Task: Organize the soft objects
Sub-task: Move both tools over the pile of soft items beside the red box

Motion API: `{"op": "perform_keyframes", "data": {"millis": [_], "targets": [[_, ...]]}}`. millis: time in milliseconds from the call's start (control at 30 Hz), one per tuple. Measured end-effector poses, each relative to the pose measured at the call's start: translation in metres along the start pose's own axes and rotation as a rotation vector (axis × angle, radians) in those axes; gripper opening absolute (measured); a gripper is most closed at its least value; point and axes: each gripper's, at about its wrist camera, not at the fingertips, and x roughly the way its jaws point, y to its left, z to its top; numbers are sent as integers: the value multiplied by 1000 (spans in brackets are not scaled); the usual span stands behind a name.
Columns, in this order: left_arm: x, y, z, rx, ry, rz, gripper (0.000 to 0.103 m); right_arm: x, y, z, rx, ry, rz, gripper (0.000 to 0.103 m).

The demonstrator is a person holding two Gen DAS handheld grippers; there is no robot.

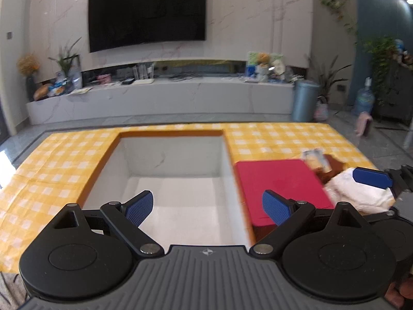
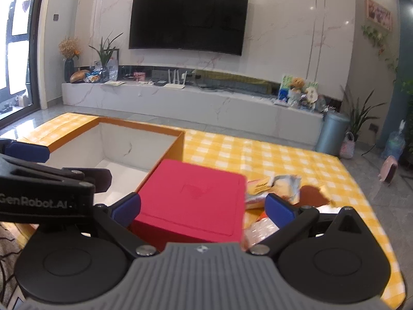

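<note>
Both released: left hand-held gripper [image 1: 207, 208] hangs over the white-lined open box [image 1: 175, 160], right hand-held gripper [image 2: 204, 206] straddles the red lid [image 2: 196, 196]. Soft packets [image 2: 273, 188] lie on the checked worktop [image 2: 258, 155], just right of the lid.

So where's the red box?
The red box sits on the checked cloth, right beside the open white bin on its right, with crinkly packets on its other side.

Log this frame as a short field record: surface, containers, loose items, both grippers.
surface: yellow checked tablecloth
open box: white inside, orange rim, nothing visible inside
red box: lid on, right of open box
loose items: soft packets piled right of red box
left gripper: open, over open box
right gripper: open, over red box
</note>
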Motion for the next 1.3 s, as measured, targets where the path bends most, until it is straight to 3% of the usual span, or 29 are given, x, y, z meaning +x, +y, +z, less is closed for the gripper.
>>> {"op": "perform_keyframes", "data": {"millis": [167, 467, 633, 733, 900, 967, 1133, 1200, 1300], "targets": [[-11, -7, 8, -8, -29, -76, 103, -18, -20, 6, -34, -44, -137, 100], [-5, -45, 15, 63, 11, -159, 103, -27, -140, -10, 271, 6, -418, 100], [10, -86, 19, 168, 71, -257, 103, -10, -190, -39, 553, 69, -326, 100], [26, -113, 23, 223, 131, -328, 103, -2, -195, -48, 577, 90, -291, 100], [60, -148, 29, 311, 305, -405, 100, -4, -203, -52, 602, 69, -294, 100], [72, -160, 30, 351, 357, -387, 92, -5, -207, -56, 624, 66, -289, 100], [102, -188, 26, 449, 454, -345, 85, -3, -211, -59, 638, 82, -324, 100], [117, -201, 21, 522, 487, -320, 78, -3, -211, -59, 631, 89, -337, 100], [130, -214, 10, 639, 534, -288, 78, -4, -212, -59, 635, 82, -325, 100]]}}
